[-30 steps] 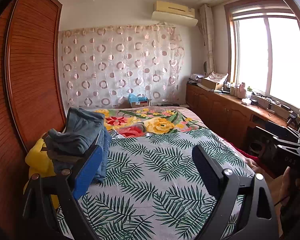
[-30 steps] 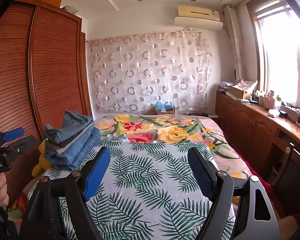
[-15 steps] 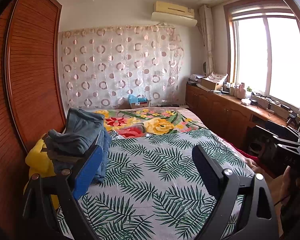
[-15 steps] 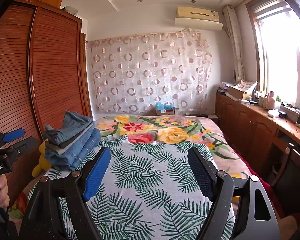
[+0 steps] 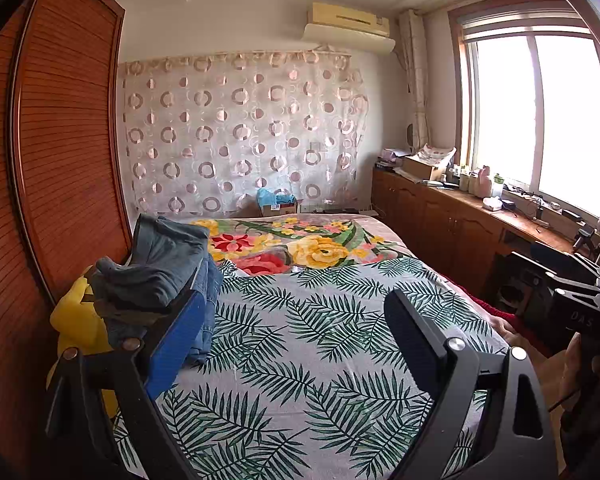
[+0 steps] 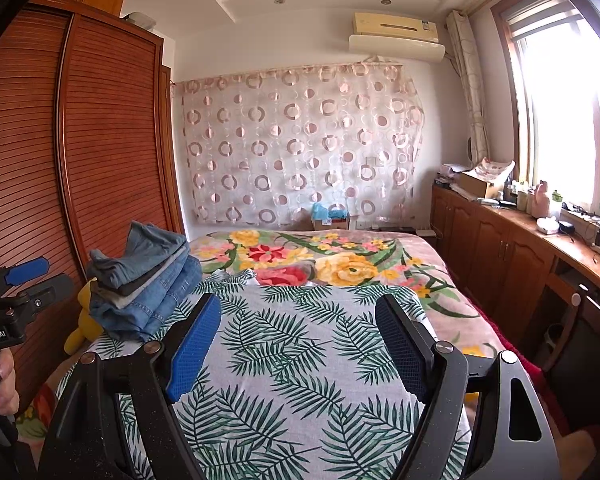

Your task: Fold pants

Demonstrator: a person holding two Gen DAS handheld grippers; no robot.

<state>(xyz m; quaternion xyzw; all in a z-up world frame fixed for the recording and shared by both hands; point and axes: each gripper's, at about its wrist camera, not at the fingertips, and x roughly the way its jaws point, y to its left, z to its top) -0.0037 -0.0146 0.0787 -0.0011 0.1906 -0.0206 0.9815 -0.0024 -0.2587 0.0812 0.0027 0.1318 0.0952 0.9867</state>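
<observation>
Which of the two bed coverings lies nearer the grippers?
The green palm-leaf sheet, spread over the near part of the bed beneath both grippers. The floral blanket with yellow and red flowers lies farther back, toward the curtain.

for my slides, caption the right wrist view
Open right gripper above a leaf-print bedspread, folded pants stacked at left.

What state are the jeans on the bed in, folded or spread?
Folded: the jeans sit as a layered stack at the bed's left edge, none spread out.
</observation>
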